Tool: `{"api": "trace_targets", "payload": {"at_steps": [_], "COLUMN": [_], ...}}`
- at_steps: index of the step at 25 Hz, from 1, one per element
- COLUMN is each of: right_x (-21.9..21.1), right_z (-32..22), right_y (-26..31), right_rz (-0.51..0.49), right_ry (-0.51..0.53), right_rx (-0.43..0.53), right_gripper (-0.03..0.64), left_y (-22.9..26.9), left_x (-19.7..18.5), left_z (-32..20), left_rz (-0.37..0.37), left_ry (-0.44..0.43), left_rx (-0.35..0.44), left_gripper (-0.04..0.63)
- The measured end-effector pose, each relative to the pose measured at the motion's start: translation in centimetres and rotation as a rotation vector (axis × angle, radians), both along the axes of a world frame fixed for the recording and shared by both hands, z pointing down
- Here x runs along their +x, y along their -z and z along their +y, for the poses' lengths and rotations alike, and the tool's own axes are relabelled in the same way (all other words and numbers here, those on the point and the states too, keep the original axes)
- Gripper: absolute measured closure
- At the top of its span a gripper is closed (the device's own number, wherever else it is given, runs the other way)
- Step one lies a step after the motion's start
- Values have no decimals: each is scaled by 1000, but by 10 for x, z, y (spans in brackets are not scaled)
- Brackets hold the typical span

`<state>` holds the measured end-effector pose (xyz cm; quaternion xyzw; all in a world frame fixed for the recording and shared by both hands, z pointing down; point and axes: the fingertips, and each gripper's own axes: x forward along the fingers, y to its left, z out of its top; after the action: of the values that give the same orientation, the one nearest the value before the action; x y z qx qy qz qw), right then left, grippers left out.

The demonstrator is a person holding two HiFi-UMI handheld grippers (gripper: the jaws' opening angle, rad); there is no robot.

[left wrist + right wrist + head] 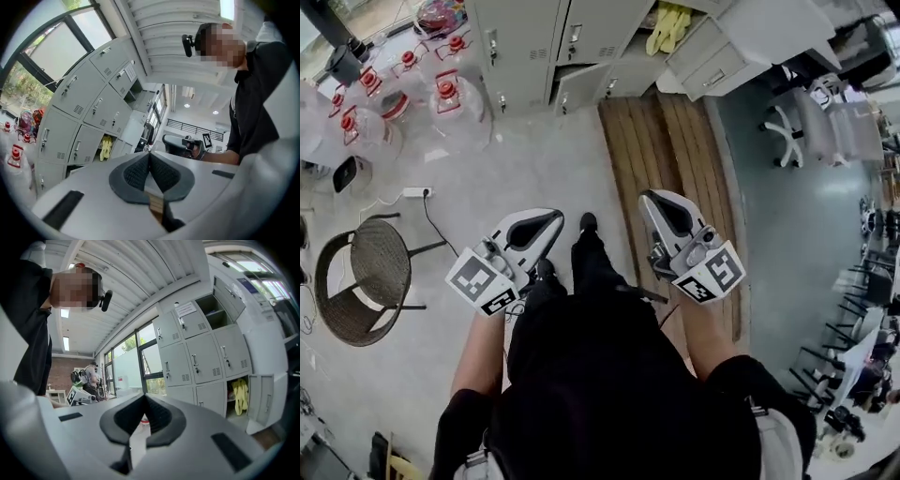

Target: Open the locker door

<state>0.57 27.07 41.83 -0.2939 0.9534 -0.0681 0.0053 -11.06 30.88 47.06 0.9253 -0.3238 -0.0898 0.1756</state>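
Near: left gripper and right gripper are level in front of us, both jaws clenched on nothing.

Far: the grey locker stands well apart from both.

Judgement: the sheet-metal door should be stiff, light and slick. We would take it by the latch handle, not the panel.

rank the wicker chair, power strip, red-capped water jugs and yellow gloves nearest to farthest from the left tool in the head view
From the left tool:
1. wicker chair, on the floor at left; the power strip near it is too close to call.
2. water jugs, upper left.
3. yellow gloves, at top, right of centre.
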Motion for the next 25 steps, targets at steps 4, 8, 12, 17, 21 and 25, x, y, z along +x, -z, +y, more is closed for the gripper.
{"api": "trace_targets", "payload": {"at_steps": [4,8,12,17,21,25], "right_x": [-3,-4,10,39,57,79], "right_z": [-34,-65,-103,-161,-194,-226], "right_y": [-11,-10,3,27,38,48], "right_rz": [-12,-33,-54,-103,-140,-228], "right_ry": [11,54,93,101,129,141], "right_rx": [-21,-13,1,40,45,9], "right_gripper": [607,607,607,607,607,607], "left_y": [-9,-10,14,52,63,67], "left_x": [-11,8,31,54,70,90], "left_z": [-27,-63,-110,-166,-197,-222], "left_rz": [-2,-39,-61,-102,-120,-131], "left_ry": [61,68,74,94,124,143], "left_rx": [-35,-56,-19,52,64,63], "left_gripper": [584,584,584,584,584,584]}}
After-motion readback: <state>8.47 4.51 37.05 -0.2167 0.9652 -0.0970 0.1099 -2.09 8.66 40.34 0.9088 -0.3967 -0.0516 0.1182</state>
